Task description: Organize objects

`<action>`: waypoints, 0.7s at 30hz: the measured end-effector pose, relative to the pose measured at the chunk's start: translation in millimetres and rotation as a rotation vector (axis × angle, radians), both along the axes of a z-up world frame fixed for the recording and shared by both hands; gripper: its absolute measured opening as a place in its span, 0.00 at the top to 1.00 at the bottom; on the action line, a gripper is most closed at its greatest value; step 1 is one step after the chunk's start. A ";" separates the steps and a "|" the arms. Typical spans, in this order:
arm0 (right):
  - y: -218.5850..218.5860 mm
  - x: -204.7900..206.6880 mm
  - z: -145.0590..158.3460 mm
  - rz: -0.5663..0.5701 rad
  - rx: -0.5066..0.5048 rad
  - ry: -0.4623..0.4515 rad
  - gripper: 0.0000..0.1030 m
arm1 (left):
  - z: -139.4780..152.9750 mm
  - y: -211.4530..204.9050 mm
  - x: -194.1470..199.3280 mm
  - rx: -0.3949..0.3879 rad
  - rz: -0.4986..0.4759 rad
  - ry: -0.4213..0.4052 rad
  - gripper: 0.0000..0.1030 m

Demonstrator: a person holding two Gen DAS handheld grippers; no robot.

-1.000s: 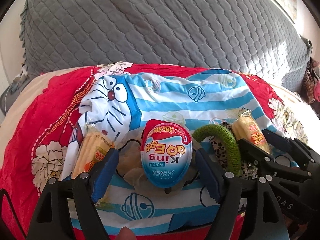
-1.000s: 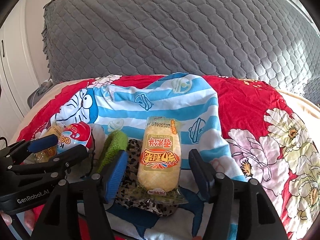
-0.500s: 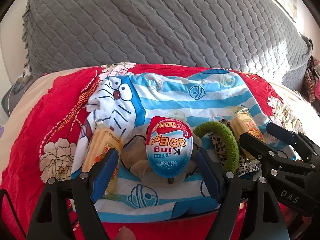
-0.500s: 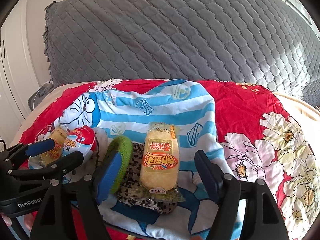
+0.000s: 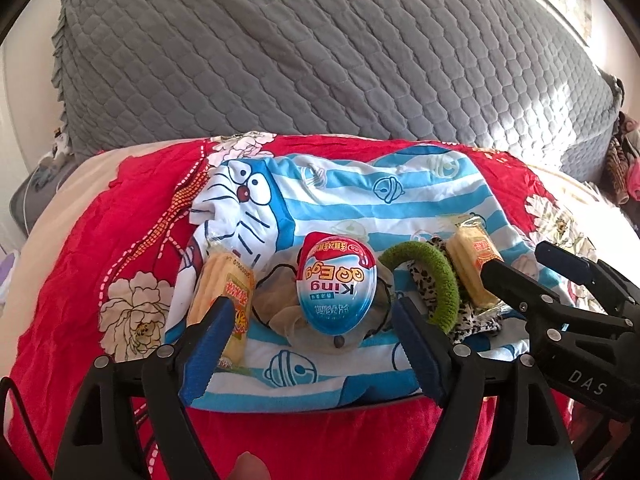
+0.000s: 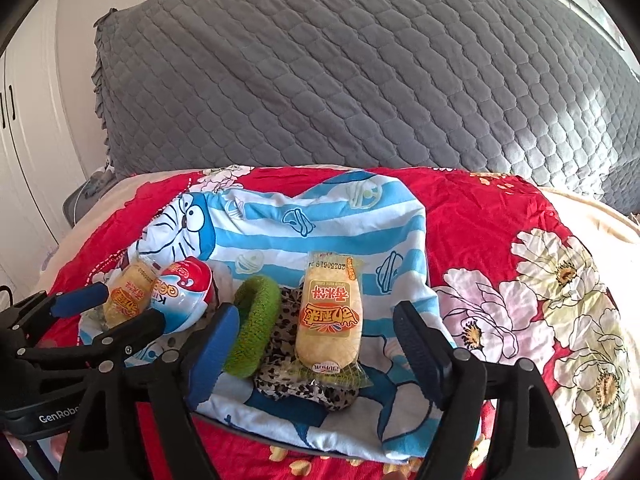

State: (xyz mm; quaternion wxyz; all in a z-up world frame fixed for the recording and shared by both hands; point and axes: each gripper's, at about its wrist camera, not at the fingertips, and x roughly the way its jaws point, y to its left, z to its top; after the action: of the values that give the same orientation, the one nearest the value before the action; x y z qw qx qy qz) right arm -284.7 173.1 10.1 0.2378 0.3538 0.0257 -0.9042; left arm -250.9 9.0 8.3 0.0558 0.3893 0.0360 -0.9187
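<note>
A red, white and blue toy egg lies on a blue-striped cartoon cloth. My left gripper is open and empty just in front of the egg. A yellow snack pack lies to the egg's left. A green hair ring and a leopard scrunchie lie to its right. A second snack pack rests on the scrunchie. My right gripper is open and empty, its jaws standing either side of that pack. The egg and green ring also show in the right wrist view.
The cloth lies on a red flowered cover. A grey quilted cushion rises behind. A white cupboard stands at the far left. Each gripper shows in the other's view, the right and the left.
Both grippers have drawn back towards me and a little upward, so the objects sit farther from the jaws. The objects have not moved.
</note>
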 end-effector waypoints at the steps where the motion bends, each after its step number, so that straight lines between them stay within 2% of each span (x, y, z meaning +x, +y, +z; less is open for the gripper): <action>1: 0.5 0.9 1.1 -0.001 -0.001 -0.003 0.23 | 1.1 0.1 1.2 0.001 -0.001 0.000 0.20; 9: 4.3 7.9 9.6 0.001 -0.013 -0.019 0.21 | 8.7 1.9 9.9 0.016 -0.001 0.001 0.19; 21: 7.0 29.1 31.9 0.015 0.004 0.003 0.20 | 24.7 3.4 32.9 0.027 -0.008 0.022 0.19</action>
State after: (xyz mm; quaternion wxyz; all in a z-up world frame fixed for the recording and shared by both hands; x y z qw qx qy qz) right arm -255.6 180.1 42.0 0.2438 0.3527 0.0305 -0.9029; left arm -217.9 12.4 33.0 0.0463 0.3800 0.0476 -0.9226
